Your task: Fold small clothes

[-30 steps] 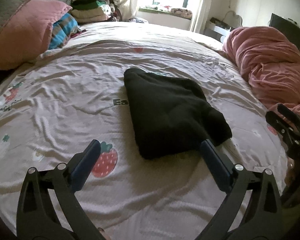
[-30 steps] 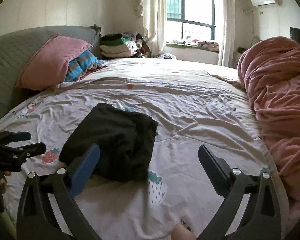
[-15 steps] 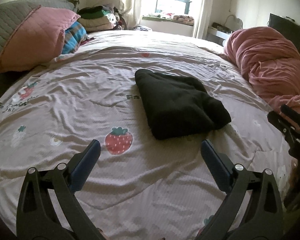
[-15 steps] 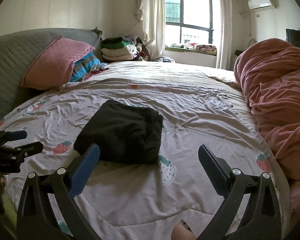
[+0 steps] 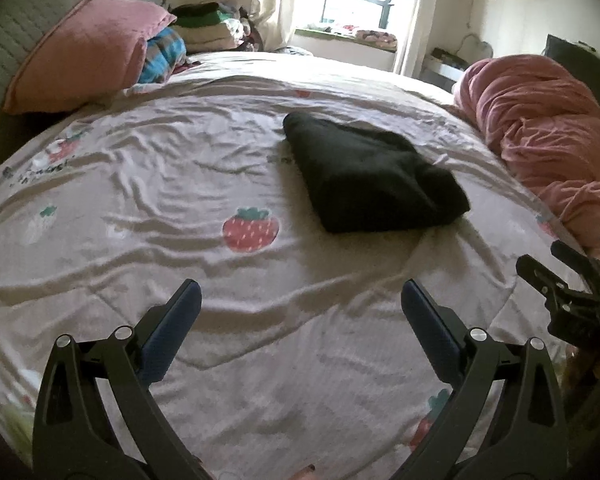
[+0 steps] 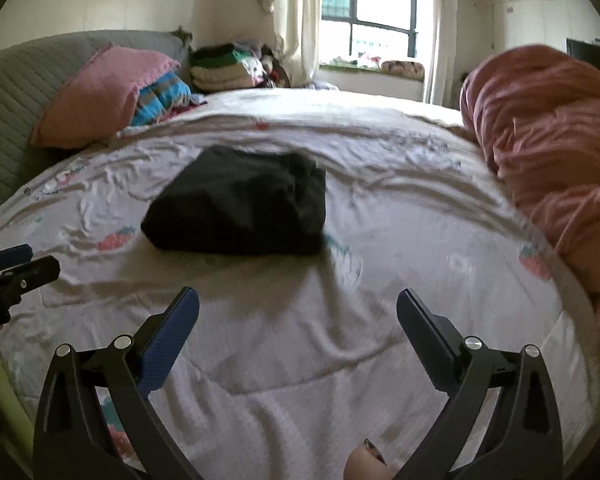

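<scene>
Here, in the left wrist view, the left gripper hangs over the strawberry-print bed sheet with its jaws spread wide and nothing between them. The black garment lies folded into a compact bundle near the middle of the bed, well apart from the jaws. The right gripper shows at the right edge, near the pink blanket.

In the right wrist view, the right gripper is likewise spread and empty above the sheet, the black garment ahead and to its left. A pink pillow leans on the headboard.

The fold looks finished, so the step in hand seems to be letting go. Next would likely be fetching another piece or moving this bundle aside.
</scene>
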Available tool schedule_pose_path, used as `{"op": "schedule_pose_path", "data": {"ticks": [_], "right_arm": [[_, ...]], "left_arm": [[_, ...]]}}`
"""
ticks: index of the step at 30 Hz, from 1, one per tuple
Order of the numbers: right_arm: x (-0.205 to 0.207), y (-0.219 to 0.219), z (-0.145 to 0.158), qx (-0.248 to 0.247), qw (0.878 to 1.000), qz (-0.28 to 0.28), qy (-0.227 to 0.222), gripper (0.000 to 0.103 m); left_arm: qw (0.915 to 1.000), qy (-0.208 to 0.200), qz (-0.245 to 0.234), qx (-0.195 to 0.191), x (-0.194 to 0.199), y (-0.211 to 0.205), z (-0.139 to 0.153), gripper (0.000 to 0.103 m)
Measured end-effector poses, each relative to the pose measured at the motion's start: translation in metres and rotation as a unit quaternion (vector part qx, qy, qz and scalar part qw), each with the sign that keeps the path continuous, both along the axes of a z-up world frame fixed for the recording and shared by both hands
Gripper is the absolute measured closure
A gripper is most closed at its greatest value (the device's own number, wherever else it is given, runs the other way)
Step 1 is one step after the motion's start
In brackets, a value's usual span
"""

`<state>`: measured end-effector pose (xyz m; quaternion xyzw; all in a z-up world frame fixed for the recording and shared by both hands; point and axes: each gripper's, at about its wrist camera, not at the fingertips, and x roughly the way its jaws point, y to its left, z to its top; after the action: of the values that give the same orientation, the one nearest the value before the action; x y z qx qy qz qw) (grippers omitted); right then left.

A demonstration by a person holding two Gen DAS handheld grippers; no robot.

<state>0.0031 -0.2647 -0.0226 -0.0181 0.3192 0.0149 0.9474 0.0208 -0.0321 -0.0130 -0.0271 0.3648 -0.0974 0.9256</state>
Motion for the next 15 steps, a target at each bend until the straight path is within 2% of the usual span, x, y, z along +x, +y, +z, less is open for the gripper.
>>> {"op": "schedule_pose_path", "data": {"ticks": [6, 15], "right_arm": [[0.0, 0.003, -0.014, 0.01, 1.0, -0.006, 0.028, 0.005], [0.0, 0.003, -0.013, 0.01, 1.0, -0.001, 0.028, 0.005]], "left_arm": [[1.0, 0.008, 0.002, 0.003, -0.004, 0.0, -0.007, 0.009], [0.9998, 0.015, 0.009, 0.007, -0.003, 0.003, -0.009, 0.009]]}}
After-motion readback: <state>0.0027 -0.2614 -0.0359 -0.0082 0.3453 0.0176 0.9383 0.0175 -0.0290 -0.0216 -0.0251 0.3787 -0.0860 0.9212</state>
